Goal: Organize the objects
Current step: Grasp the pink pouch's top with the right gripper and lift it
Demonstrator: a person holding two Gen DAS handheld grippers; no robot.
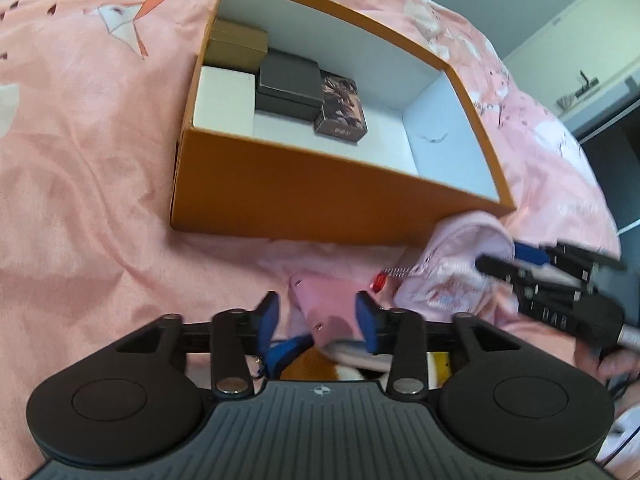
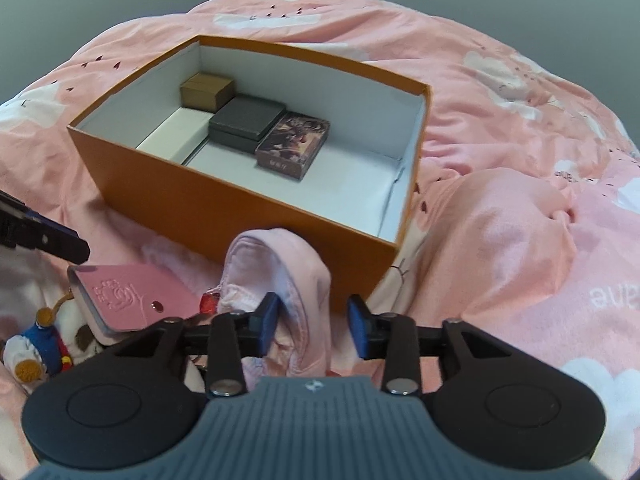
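Both grippers over loose items beside the box (image 2: 224,216)

Left gripper (image 1: 318,320) jaws half-open around pink wallet (image 1: 328,300); right gripper (image 2: 314,320) half-open around pouch (image 2: 280,264). Close squarely before lifting.

My right claw (image 2: 312,326) sits low in the frame, jaws apart, with a pale pink cloth (image 2: 280,280) draped between them; its fold lies against the left pad (image 2: 269,322), clear of the right one. Just behind stands an open orange box (image 2: 224,208) on the pink bed (image 2: 520,208). Inside, toward its upper left, I see a tan box (image 2: 206,90), a dark grey box (image 2: 246,122) and a printed card box (image 2: 294,146). At lower left lie a pink notebook (image 2: 128,294) and a small doll (image 2: 36,352). The left claw's tip (image 2: 60,242) pokes in from the left edge.
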